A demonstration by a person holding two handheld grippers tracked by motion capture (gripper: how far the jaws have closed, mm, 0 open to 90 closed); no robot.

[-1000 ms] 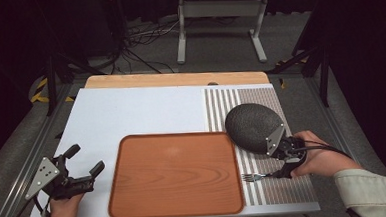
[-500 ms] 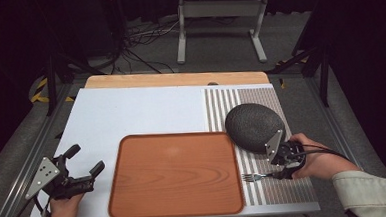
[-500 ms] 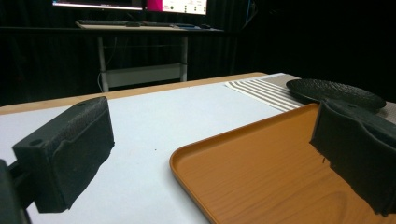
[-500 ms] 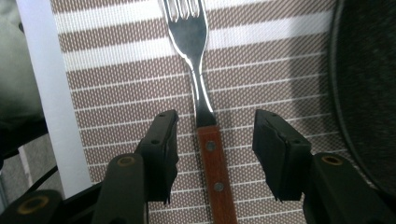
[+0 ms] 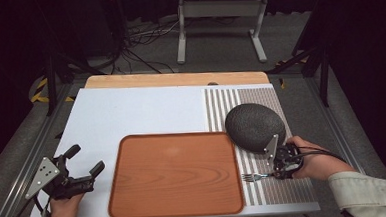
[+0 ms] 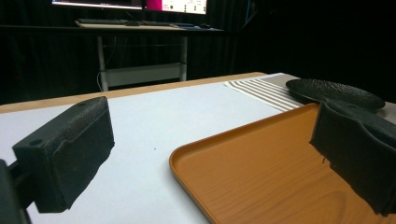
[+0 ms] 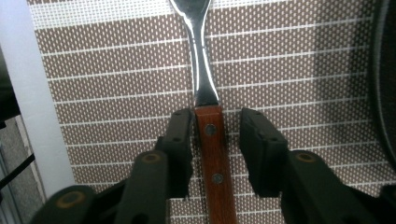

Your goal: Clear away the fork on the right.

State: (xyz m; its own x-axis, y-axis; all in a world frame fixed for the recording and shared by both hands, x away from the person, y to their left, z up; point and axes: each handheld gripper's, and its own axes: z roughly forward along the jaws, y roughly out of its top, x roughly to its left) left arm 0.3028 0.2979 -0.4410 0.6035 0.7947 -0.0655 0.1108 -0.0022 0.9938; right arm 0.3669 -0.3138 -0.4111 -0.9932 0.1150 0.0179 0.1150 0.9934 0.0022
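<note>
Moving down since before, the right gripper (image 7: 215, 140) is putting its part-open jaws around the fork (image 7: 205, 88) lying on the striped mat (image 5: 285, 189), needing to squeeze next.

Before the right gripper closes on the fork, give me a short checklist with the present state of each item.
1. Fork handle sits between the right gripper jaws: ok; one jaw looks to touch the wooden handle, the other stands off with a gap.
2. Jaws not yet shut on it: ok, open.
3. Fork lies flat on the striped placemat, tines toward the tray: ok.
4. Dark plate clear of the grip: ok in the right gripper view, though it lies close beside the gripper.
5. Tray bare and free to receive something: ok.
6. Left gripper out of the way: ok; open, at the tray's left edge.
</note>
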